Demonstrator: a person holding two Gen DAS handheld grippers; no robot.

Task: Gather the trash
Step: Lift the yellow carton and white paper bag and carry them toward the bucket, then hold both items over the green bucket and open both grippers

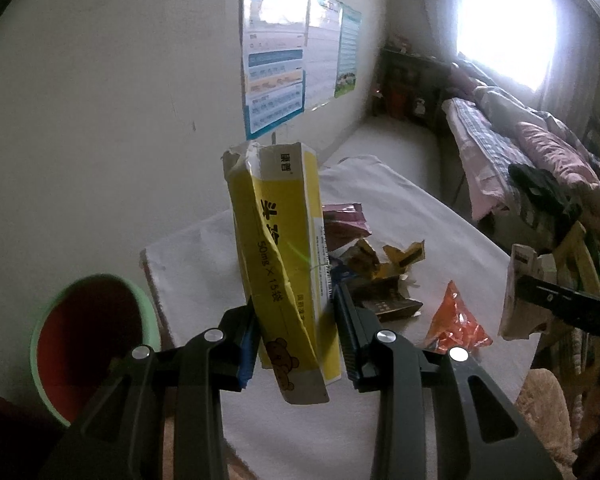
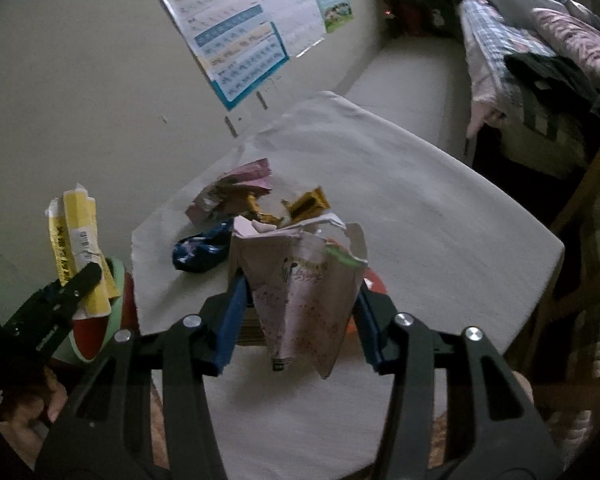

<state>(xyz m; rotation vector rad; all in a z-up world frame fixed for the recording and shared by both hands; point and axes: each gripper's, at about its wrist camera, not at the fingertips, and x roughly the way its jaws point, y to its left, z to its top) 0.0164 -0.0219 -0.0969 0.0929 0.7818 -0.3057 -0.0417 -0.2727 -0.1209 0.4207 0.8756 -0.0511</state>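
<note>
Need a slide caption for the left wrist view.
Left gripper holds a torn yellow carton upright beside the green bin, wrappers behind.

Crushed yellow cardboard box [image 1: 284, 264] in left tool [image 1: 296, 336] hides the near-left part of the wrapper pile [image 1: 380, 276] on the white-clothed table [image 1: 440, 220]. Small print on that box is too small to read. Green-rimmed red bin [image 1: 84, 344] is cut off at the bottom left. Window [image 1: 508, 28] is blown out white. Right view: torn pale pink paper wrapper [image 2: 304, 300] in right tool [image 2: 300, 312] covers most of the orange packet [image 2: 374, 282]. Wall chart [image 2: 228, 28] is blurred and cut by the top edge.
</note>
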